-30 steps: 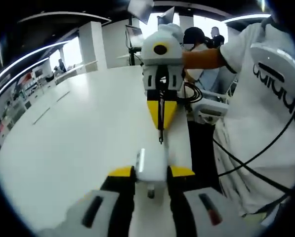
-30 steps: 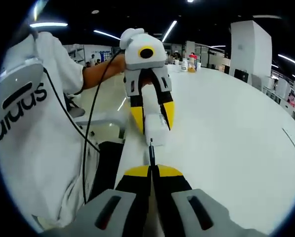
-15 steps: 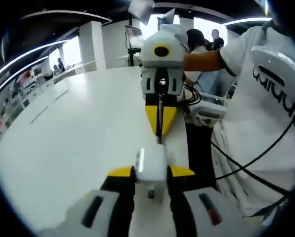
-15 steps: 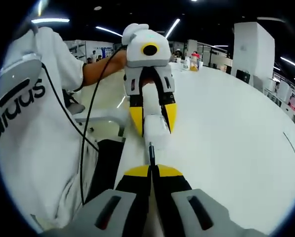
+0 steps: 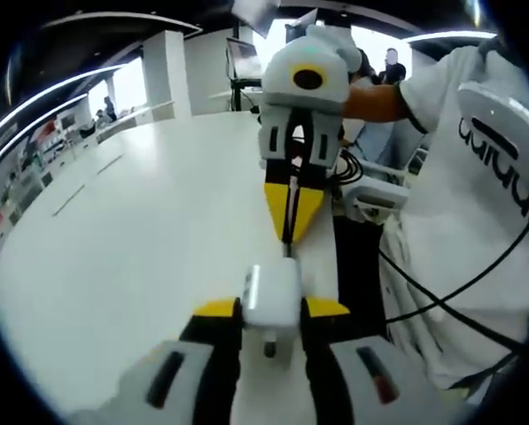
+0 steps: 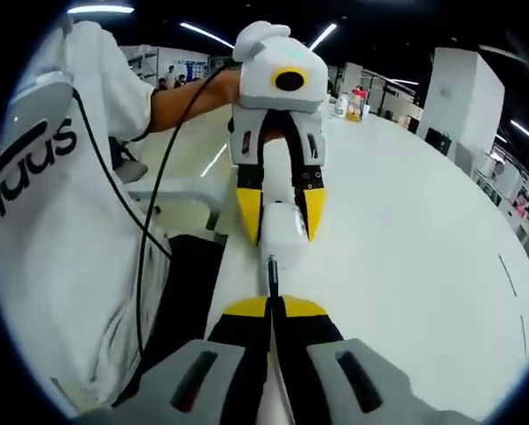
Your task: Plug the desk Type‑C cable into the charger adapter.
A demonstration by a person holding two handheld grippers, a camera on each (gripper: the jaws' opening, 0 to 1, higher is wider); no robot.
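- In the left gripper view, the left gripper (image 5: 270,308) has its two yellow-tipped black jaws closed on a white, rounded block-shaped charger adapter (image 5: 272,297), which sits between the jaw tips and sticks out a little past them.
- Straight ahead of the adapter in that view, the right gripper (image 5: 289,237) points back toward the camera, its yellow jaw tips pressed together around a thin black Type-C cable plug (image 5: 288,243).
- The plug's tip stands just at the adapter's far face, in line with it; whether it has entered the port cannot be told.
- In the right gripper view, the right gripper (image 6: 271,305) has its jaws clamped together, and the short dark plug (image 6: 270,274) sticks out from between them.
- Facing it in that view, the left gripper (image 6: 281,230) hangs with its jaws pointing downward and the white adapter (image 6: 282,232) held between the yellow tips.
- The plug's end lies just below the adapter's near face, touching it or nearly so.
- Both grippers are held above the edge of a broad white tabletop (image 5: 131,239), also seen in the right gripper view (image 6: 406,248).
- A person in a white T-shirt with dark lettering (image 6: 42,221) stands beside the table; a black wire (image 6: 149,230) runs across the shirt.
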